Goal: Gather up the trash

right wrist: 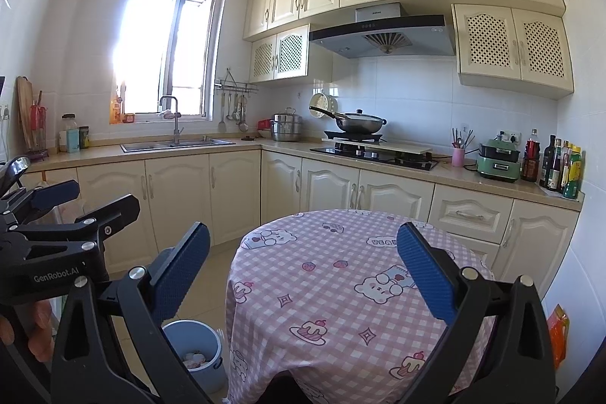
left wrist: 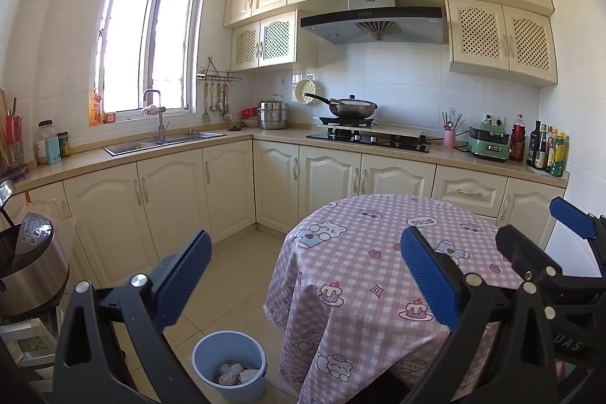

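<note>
Trash (left wrist: pixel 231 374) fills one blue bin (left wrist: pixel 228 362); two grippers, left (left wrist: pixel 306 275) and right (right wrist: pixel 303 271), gape wide, both empty.

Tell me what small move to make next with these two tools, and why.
Probably nothing more than easing both tools back and stopping. The round table's checked cloth shows no loose trash, the blue bin on the floor beside it already holds crumpled scraps, and both the left tool and right tool are open and empty. A last look at the floor near the bin seems sensible.
</note>
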